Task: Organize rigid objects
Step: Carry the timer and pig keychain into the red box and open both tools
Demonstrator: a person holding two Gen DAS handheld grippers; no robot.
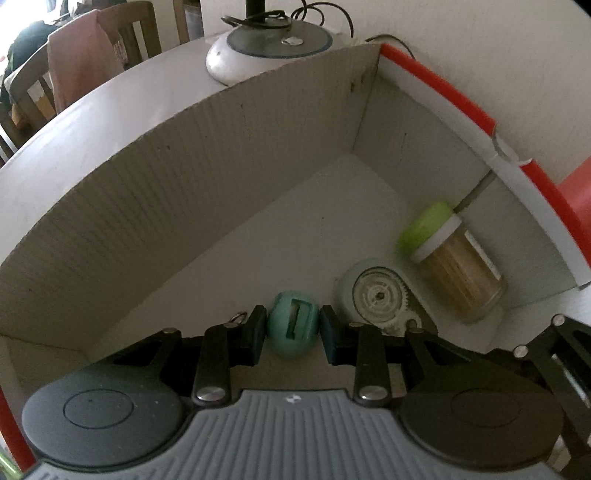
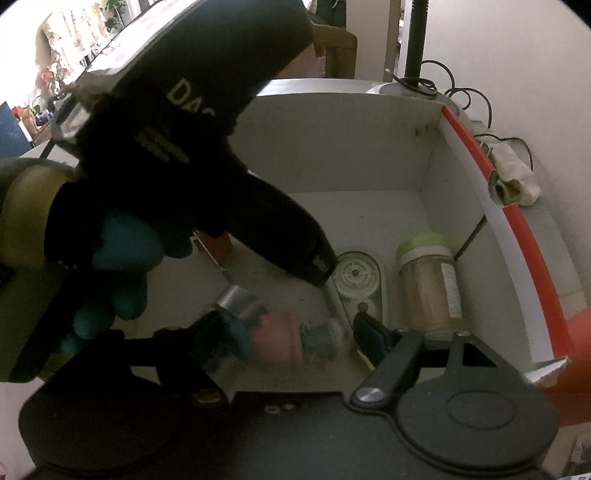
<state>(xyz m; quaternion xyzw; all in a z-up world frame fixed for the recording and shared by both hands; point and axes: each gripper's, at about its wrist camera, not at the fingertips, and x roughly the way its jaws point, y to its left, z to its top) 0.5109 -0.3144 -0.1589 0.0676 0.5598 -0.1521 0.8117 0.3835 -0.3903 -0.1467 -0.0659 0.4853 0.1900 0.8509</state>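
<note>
A cardboard box [image 1: 184, 177] with a red rim stands on the white table. Inside lie a jar with a green lid [image 1: 454, 258] and a clear correction tape dispenser [image 1: 376, 295]. My left gripper [image 1: 293, 328] is low in the box, its pads closed on a small teal egg-shaped object [image 1: 293, 326]. In the right wrist view my right gripper [image 2: 295, 332] is spread wide over the box floor around a blurred pink and teal object [image 2: 284, 338]; I cannot tell whether the pads touch it. The left gripper's black body [image 2: 207, 122] fills the left of that view.
A lamp base [image 1: 266, 48] with cables sits behind the box. Wooden chairs [image 1: 122, 33] with a pink cloth stand beyond the table edge. A crumpled cloth [image 2: 513, 181] lies outside the box's right wall [image 2: 491, 236]. A silver cylinder [image 2: 236, 299] lies near my right gripper.
</note>
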